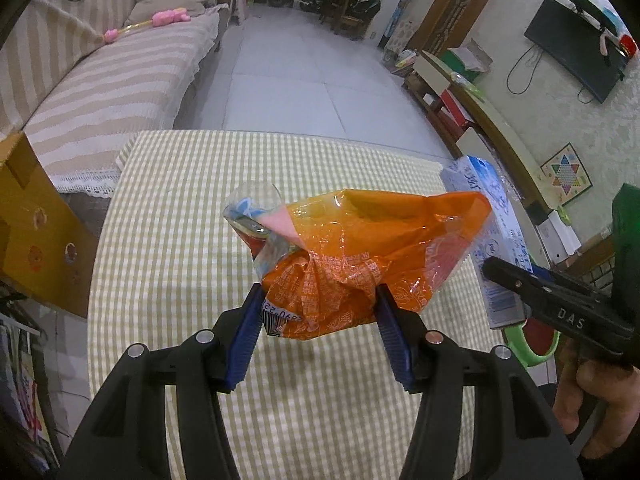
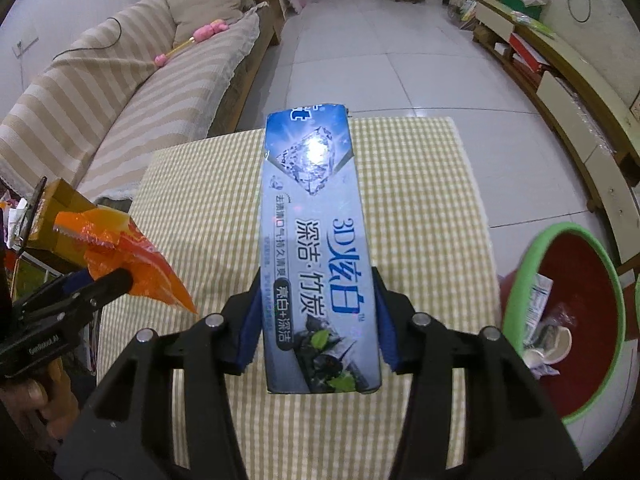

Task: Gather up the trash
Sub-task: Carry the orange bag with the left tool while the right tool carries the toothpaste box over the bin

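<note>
Left gripper (image 1: 316, 304) clamped the orange snack wrapper (image 1: 360, 256), right gripper (image 2: 316, 312) the toothpaste box (image 2: 316, 248), both lifted above the checkered tablecloth (image 2: 420, 200); red bin (image 2: 576, 280) off its right edge already held scraps, drop-off pending.

one wrapper (image 1: 360, 256), one box (image 2: 316, 248), one bin (image 2: 568, 240)

Your crumpled orange wrapper (image 1: 360, 264) sits pinched mid-frame above the checked cloth; your blue toothpaste box (image 2: 316, 248) lies lengthwise, centre frame, also clamped.
</note>
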The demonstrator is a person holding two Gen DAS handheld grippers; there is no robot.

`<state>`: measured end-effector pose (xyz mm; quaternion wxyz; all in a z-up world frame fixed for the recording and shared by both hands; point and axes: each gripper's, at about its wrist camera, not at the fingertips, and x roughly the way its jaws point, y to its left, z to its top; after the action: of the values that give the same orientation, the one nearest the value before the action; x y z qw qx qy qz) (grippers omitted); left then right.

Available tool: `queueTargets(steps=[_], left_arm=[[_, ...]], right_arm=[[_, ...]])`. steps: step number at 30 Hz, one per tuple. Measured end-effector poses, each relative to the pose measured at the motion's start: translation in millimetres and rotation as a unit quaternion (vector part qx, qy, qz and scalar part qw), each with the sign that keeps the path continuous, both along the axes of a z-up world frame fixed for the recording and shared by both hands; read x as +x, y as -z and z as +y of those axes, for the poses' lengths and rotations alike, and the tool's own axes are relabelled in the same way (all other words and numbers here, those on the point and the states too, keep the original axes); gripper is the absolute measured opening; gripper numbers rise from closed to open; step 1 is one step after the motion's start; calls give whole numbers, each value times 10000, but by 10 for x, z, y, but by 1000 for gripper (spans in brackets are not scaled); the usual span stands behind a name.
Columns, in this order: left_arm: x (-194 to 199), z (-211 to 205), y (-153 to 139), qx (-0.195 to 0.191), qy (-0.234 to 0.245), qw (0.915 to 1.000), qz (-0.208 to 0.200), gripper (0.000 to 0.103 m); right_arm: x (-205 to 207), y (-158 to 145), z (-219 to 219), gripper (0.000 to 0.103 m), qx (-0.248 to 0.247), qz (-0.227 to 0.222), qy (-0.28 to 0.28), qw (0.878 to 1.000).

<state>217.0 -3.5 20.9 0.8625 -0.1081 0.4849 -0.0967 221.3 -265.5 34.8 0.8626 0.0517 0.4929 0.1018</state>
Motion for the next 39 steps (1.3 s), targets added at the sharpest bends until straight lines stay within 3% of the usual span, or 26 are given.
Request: queueTargets(steps=[16,39], left_arm=[[-119,-711,-434,157,466,9983,-317,53],[-103,-1809,-643,234,1246,9910,-434,53]], right_arm=[[-494,-319,-777,47,179,-346,568,9976],[-831,-380,-1833,47,349,-531,1520,9863]])
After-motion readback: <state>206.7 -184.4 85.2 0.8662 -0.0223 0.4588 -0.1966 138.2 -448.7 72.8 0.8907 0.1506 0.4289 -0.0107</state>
